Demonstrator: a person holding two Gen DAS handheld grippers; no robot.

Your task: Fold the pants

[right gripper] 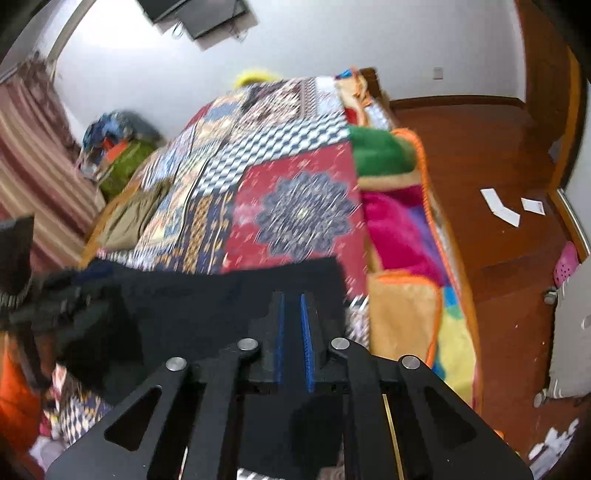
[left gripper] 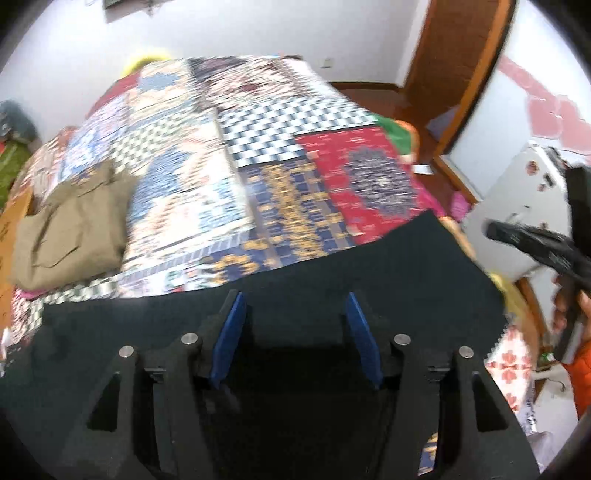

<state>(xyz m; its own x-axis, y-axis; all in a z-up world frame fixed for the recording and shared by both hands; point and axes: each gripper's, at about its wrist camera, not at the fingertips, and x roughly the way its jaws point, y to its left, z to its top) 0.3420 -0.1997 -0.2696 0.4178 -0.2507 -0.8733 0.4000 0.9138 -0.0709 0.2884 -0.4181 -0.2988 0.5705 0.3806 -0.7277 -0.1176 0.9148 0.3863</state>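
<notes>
Two wrist fisheyes look steeply down along their own fingers, close over a bed.

The left view faces across the patchwork quilt (left gripper: 229, 147) from its near edge; the right view stands further right, taking in the wooden floor (right gripper: 480, 155). Both share the quilt, the dark pants (left gripper: 369, 258) and the far white wall (left gripper: 240, 29).

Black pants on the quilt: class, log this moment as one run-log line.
item: black pants on patchwork quilt | left gripper: open above cloth | right gripper: shut, grip unclear | aside: khaki garment
</notes>
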